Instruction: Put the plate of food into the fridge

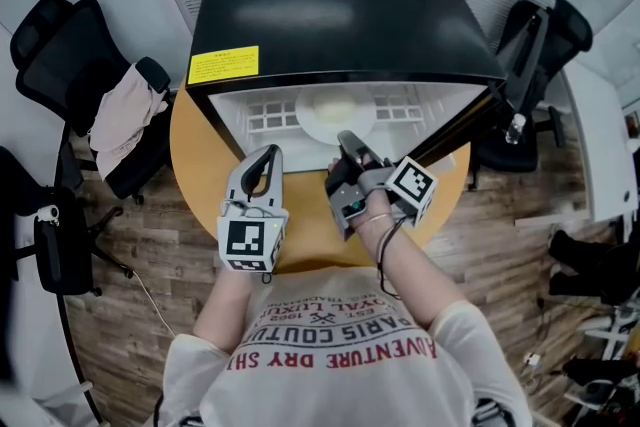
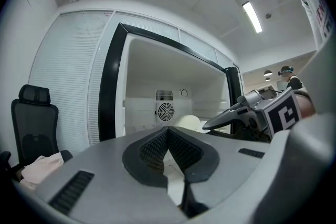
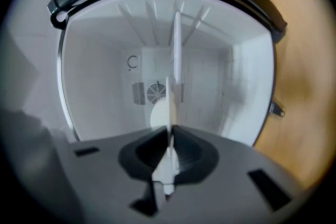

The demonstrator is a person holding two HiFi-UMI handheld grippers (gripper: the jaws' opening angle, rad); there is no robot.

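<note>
Room, head view: wood-plank floor (image 1: 130, 245), a black office chair (image 1: 60, 55) at the left, and a round wooden counter (image 1: 195, 155) carrying a black fridge (image 1: 340, 5) with its front open.
Plate, head view: the white plate (image 1: 335, 113) lay over the fridge's white shelf (image 1: 265, 120), just inside the opening.
Right claw, head view: the right claw (image 1: 347, 139) reached into the opening, its tip at the plate's near rim.
Left claw, head view: the left claw (image 1: 268, 155) sat just beside it at the fridge's front edge, apart from the plate.
Left gripper view: the left claw's jaws were together, with nothing between them. The plate (image 2: 188, 122) lay ahead and to the right, below the rear fan (image 2: 165, 111), and the right claw met it from the right.
Right gripper view: the picture was rolled sideways. The right claw (image 3: 169, 134) was nearly closed, pinching the plate's thin rim, which ran edge-on between the pads.
</note>
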